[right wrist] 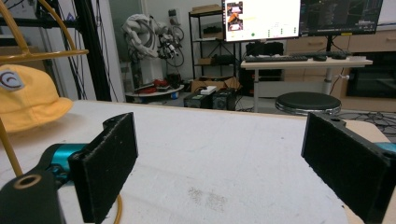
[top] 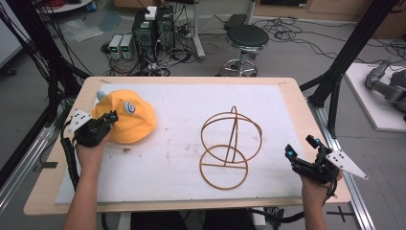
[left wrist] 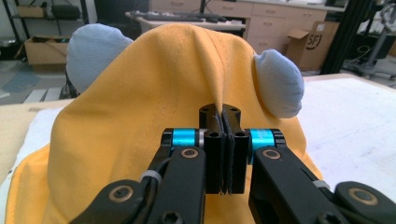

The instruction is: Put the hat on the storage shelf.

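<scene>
At the left side of the counter [top: 287, 96], which is covered by a white sheet [top: 182, 110], the yellow hat [top: 128, 119] lies with its brim spread flat, close to the far left corner. Two pale blue ears stick out of its crown; one ear [left wrist: 95, 53] shows at the left in the left gripper view and the other ear [left wrist: 279, 81] at the right, and a round badge [top: 129, 107] sits on the cloth between them in the high view. The left tool [top: 111, 118], held in the person's left hand [top: 90, 153], comes at the hat from the near side, and its jaws are pressed together on a raised fold of the yellow cloth: in the left gripper view the pinched ridge runs up from the black pads [left wrist: 215, 140] to the top of the crown. Toward the middle, a wire stand [top: 231, 146] of thin golden rings and rods stands on the sheet, well apart from the hat, its lower ring flat on the surface. At the right, near the front edge, the right tool [top: 288, 154] rests low over the counter in the person's right hand [top: 316, 191], pointing toward the stand. Its jaws stand wide apart with nothing between them, only bare white sheet. Beyond the counter a black stool [top: 246, 37] stands on the floor among cables.
</scene>
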The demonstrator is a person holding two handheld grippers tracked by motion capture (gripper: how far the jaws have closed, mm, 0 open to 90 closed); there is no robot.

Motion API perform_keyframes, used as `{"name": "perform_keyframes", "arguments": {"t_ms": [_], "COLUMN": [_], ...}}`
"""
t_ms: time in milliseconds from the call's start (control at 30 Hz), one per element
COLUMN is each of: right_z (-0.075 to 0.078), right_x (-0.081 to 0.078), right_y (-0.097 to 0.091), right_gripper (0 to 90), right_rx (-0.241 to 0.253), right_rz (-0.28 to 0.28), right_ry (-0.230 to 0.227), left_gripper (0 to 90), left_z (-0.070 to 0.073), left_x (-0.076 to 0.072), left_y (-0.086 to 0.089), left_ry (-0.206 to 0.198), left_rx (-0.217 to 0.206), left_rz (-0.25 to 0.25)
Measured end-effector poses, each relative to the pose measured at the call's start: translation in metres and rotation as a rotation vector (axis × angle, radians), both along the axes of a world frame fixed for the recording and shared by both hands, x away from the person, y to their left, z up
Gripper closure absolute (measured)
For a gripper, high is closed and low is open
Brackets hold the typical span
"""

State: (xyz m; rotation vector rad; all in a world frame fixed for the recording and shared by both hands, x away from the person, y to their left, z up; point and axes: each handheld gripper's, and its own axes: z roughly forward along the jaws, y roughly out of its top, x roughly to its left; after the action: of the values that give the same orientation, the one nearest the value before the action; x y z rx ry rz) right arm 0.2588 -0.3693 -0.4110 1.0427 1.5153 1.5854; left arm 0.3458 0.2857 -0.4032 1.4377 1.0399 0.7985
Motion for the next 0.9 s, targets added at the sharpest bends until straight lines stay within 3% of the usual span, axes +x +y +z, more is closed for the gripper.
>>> {"name": "perform_keyframes", "arguments": {"t_ms": [133,233,400,467,633,700,900], "right_z": [0.0,0.0,0.0,0.0,0.0,0.0,0.001], "right_x": [0.0,0.0,0.0,0.0,0.0,0.0,0.0], "right_y": [0.001,0.002,0.002,0.002,0.002,0.002,0.003], "right_gripper": [10.4,10.4,10.4,10.4,10.3,10.3,10.3], "right_rx": [-0.008,-0.005,-0.014,-0.016,-0.022,-0.023,-0.018], "right_rz": [0.002,0.005,0.007,0.007,0.011,0.011,0.012], "right_ry": [0.001,0.008,0.004,0.001,-0.003,-0.005,-0.005], "left_gripper": [88.2,88.2,88.2,88.2,88.2,88.2,88.2], "left_z": [0.015,0.021,0.043,0.059,0.078,0.094,0.114], "left_x": [-0.008,-0.01,-0.02,-0.026,-0.033,-0.04,-0.048], "left_y": [-0.004,-0.006,-0.015,-0.023,-0.034,-0.045,-0.065], "left_ry": [-0.057,-0.077,-0.149,-0.193,-0.248,-0.291,-0.34], "left_rx": [-0.024,-0.039,-0.078,-0.099,-0.109,-0.122,-0.133], "left_rz": [-0.027,-0.045,-0.09,-0.123,-0.165,-0.206,-0.268]}}
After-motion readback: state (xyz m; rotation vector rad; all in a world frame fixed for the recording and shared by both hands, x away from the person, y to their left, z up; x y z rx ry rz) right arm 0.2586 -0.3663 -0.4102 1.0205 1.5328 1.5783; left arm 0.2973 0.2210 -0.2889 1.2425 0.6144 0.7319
